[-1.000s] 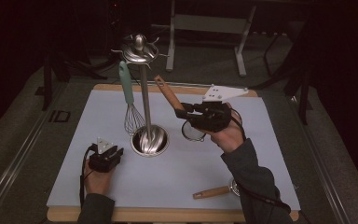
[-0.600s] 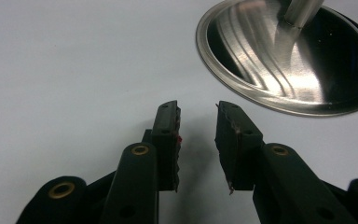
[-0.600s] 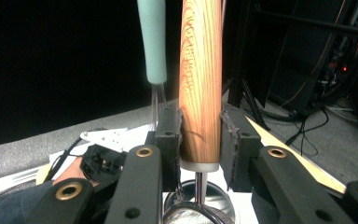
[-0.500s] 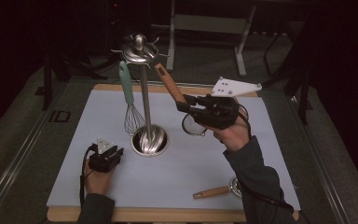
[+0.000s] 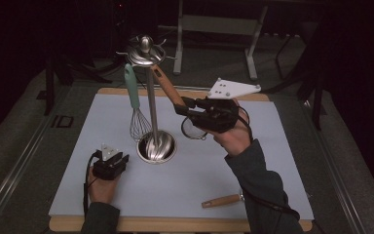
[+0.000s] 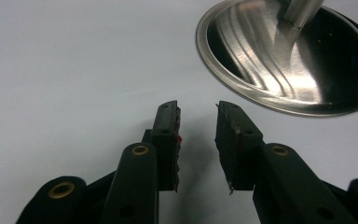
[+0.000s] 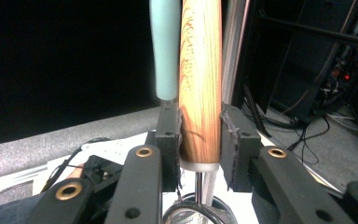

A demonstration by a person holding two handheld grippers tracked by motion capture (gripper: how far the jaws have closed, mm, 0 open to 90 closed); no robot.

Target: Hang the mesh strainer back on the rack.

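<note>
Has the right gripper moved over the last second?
Yes. The right gripper has lifted its wooden-handled strainer, tipping the handle up toward the stand's hooked top.

High overhead forward-down; gripper views close, sharing stand base (image 6: 284, 60).

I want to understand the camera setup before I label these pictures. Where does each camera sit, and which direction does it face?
High view: fixed above the near table edge, looking forward and down; both forearms enter from below, the right gripper clamping a wooden-handled strainer.
Left gripper view: rides the left gripper, looking down along its open jaws at the white mat.
Right gripper view: rides the right gripper, looking along its jaws, shut on the wooden handle.
Shared: the round steel base of the utensil stand appears in the high and left gripper views.
</note>
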